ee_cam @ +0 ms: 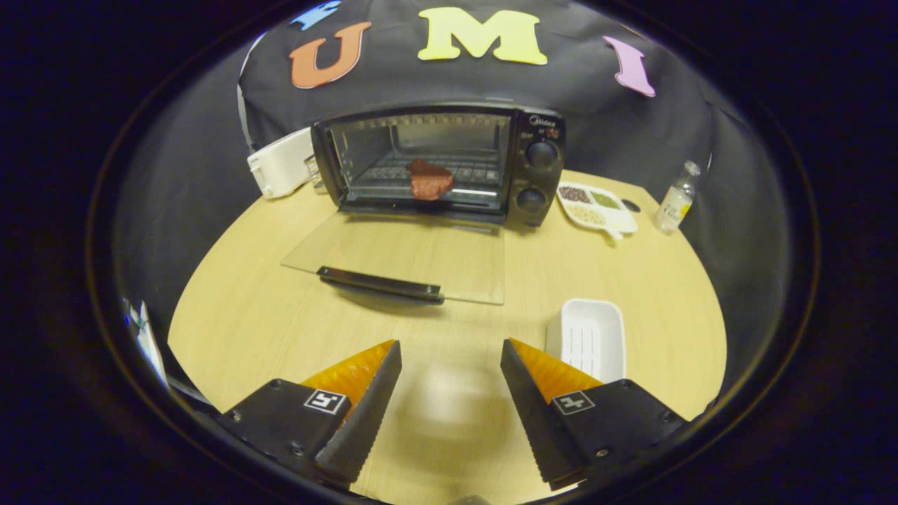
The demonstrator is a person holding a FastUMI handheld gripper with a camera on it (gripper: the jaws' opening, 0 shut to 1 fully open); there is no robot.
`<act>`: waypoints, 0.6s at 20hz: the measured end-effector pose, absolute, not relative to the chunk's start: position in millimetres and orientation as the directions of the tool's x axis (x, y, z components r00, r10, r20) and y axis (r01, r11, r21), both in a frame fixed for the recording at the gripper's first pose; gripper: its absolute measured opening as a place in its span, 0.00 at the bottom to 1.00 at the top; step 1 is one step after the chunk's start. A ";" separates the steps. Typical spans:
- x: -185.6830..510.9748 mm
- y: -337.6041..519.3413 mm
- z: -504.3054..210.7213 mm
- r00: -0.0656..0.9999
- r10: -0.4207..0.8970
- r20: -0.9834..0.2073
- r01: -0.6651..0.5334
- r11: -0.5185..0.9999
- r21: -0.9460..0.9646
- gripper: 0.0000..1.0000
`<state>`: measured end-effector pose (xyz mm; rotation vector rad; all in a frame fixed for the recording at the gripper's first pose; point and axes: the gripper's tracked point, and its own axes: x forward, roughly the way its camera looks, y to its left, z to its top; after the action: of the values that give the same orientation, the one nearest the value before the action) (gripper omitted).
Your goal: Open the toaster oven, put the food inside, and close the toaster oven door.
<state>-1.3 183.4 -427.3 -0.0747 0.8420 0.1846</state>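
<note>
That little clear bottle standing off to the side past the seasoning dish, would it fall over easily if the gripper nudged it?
Probably yes. The bottle is tall and narrow on a small base, so a push near its neck would likely tip it. It looks like clear glass or hard plastic, so likely stiff and a bit slippery. Once down, its round body might roll on the table. The gripper is open, well short of it.

A brand name in pale script, seemingly "Midea", stands at the top of the control panel of the black toaster oven (pixel 438 163), above its two round knobs. The small clear glass bottle (pixel 677 198) at the far right carries a yellow label too small to read.
</note>
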 end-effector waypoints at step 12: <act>36.0 236.2 -467.7 0.600 0.163 -0.784 -0.267 0.964 -0.004 0.92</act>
<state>36.0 236.2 -467.7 -0.1248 0.8943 0.2498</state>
